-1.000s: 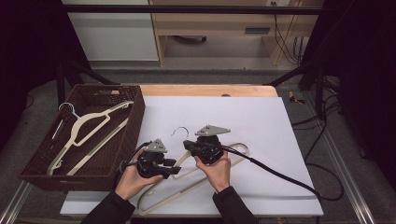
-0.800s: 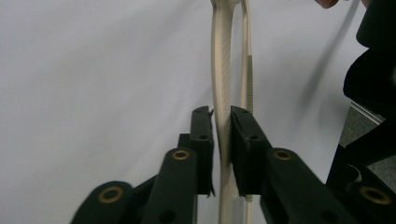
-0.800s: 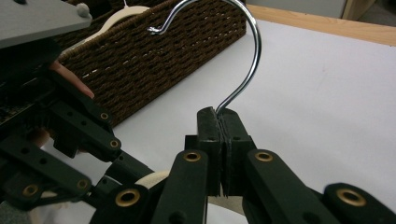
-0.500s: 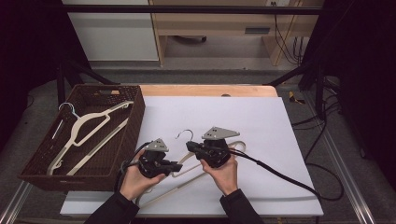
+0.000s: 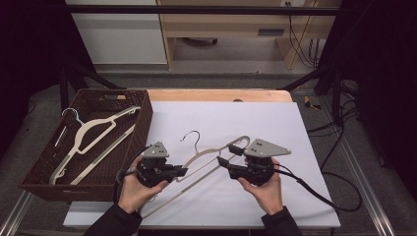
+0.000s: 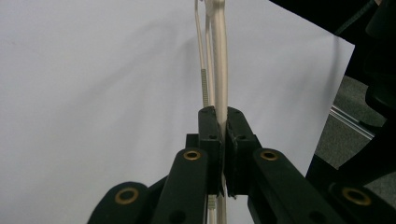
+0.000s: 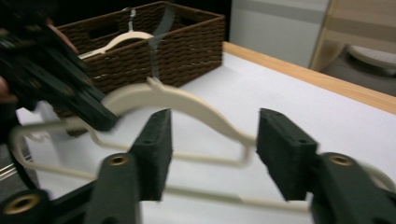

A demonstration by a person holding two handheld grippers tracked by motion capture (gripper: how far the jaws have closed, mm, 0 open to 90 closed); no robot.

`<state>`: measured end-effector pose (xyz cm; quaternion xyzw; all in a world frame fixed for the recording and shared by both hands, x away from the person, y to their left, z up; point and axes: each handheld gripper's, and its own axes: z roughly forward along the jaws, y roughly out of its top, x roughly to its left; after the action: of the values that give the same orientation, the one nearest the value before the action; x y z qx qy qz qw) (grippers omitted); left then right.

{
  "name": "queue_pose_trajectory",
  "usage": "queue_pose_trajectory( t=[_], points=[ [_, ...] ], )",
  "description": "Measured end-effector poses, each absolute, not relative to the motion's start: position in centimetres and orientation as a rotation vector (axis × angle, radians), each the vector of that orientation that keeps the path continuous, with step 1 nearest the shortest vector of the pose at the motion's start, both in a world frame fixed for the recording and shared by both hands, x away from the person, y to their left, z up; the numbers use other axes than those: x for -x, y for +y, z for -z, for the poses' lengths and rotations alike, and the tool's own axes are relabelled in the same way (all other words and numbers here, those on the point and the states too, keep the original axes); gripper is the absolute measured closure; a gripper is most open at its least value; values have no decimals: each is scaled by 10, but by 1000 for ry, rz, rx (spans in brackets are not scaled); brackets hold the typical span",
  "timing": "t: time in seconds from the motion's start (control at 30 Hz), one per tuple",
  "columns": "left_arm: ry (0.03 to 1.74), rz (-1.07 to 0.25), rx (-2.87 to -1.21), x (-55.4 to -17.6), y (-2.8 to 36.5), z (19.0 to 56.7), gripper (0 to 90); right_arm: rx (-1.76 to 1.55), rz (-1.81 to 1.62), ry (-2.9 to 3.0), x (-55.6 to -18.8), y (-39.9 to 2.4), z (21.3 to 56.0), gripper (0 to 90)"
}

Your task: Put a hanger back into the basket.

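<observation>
left gripper (image 5: 181,171) is clamped tight on the cream hanger (image 5: 206,156), lifting one end off the white table sheet (image 5: 275,123), likely to carry it toward the wicker basket (image 5: 140,129) where another hanger (image 5: 93,129) already lies; right gripper (image 5: 221,162) has just been opening, its pads wide of the hanger's far shoulder, so it holds nothing; the left gripper view shows the pinch edge-on, the hanger squeezed between the pads, while the right gripper view shows the gap either side of the bar

White mat (image 5: 255,123) is bare beyond and right of the cream hanger (image 5: 211,155); wicker basket (image 5: 142,123) wall blocks the left side.
</observation>
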<state>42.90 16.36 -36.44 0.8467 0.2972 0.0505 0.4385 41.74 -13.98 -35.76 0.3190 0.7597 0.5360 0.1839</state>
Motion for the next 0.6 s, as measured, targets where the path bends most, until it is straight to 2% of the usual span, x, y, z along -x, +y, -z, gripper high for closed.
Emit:
queue_pose_trajectory(
  t=[0.27,0.6],
  points=[
    [694,-223,-2097,-428,181,326,866,-985,-1490,2022,-408,-200,367,199],
    [683,-329,-2076,-437,215,278,866,-1054,-1445,1981,-405,-228,376,104]
  ],
)
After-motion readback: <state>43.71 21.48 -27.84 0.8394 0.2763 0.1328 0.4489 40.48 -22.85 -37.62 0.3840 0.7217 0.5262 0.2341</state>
